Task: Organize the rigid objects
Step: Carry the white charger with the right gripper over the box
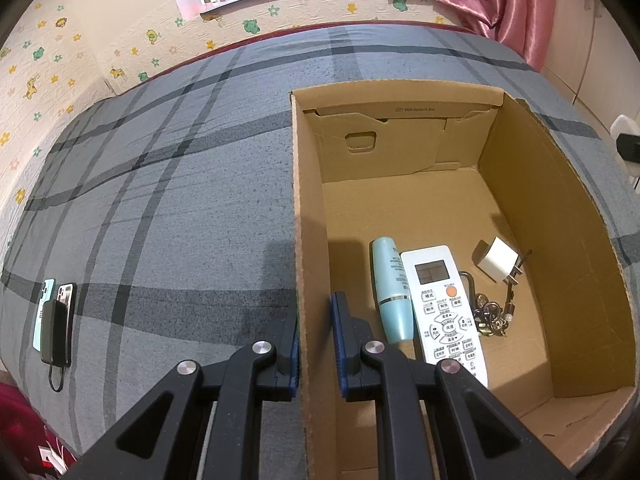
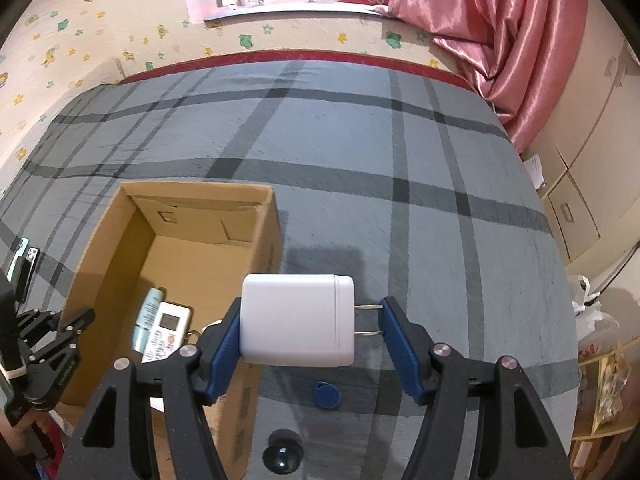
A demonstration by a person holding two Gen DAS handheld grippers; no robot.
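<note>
An open cardboard box point(image 1: 560, 200) stands on the grey plaid bed. Inside lie a teal bottle point(image 1: 392, 288), a white remote point(image 1: 444, 304), a small white charger point(image 1: 498, 260) and a bunch of keys point(image 1: 490, 316). My left gripper point(image 1: 316, 312) is shut on the box's left wall, one pad on each side. In the right wrist view my right gripper point(image 2: 312, 306) is shut on a larger white plug charger point(image 2: 298, 320), its prongs against the right pad, held above the bed just right of the box point(image 2: 264, 232). The left gripper point(image 2: 76, 324) shows at that view's left edge.
A blue key tag point(image 2: 326, 394) and a black round object point(image 2: 282, 456) lie on the bed below the held charger. Phones and a black power bank point(image 1: 56, 320) sit at the bed's left. A wall, window and pink curtain point(image 2: 500, 40) border the far side.
</note>
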